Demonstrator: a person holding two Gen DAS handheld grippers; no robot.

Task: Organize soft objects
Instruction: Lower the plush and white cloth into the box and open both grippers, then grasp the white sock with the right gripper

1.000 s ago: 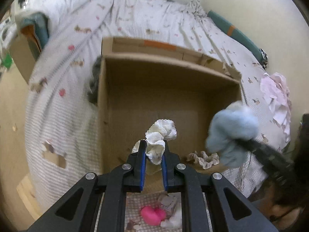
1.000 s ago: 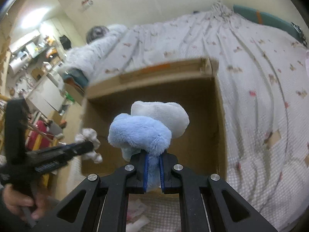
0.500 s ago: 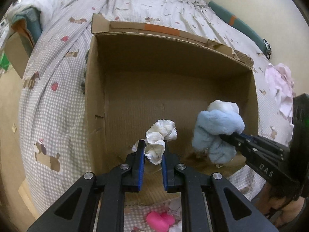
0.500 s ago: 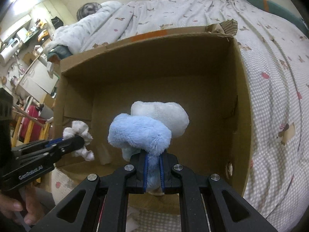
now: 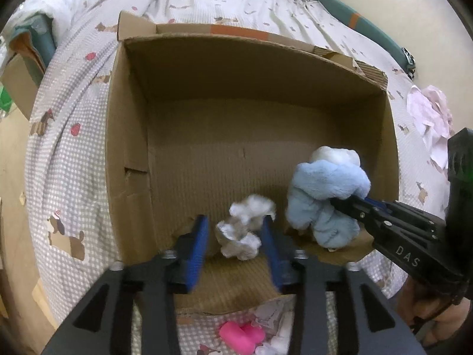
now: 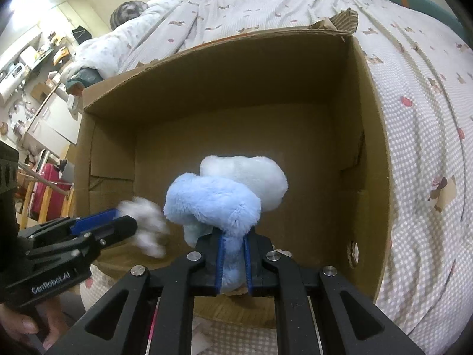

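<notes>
White scrunchie now loose between the left tongs, which have spread wide (clamped 0.5 s ago), so it drops into the cardboard box. Right tongs stay closed on blue plush over the box; its release is likely next.

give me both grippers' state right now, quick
left gripper: open, white scrunchie loose between its fingers, over the box
right gripper: shut on the blue plush

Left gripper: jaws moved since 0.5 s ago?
Yes. The left gripper has opened; its jaws now stand apart from the white scrunchie, which is blurred above the box floor.
</notes>
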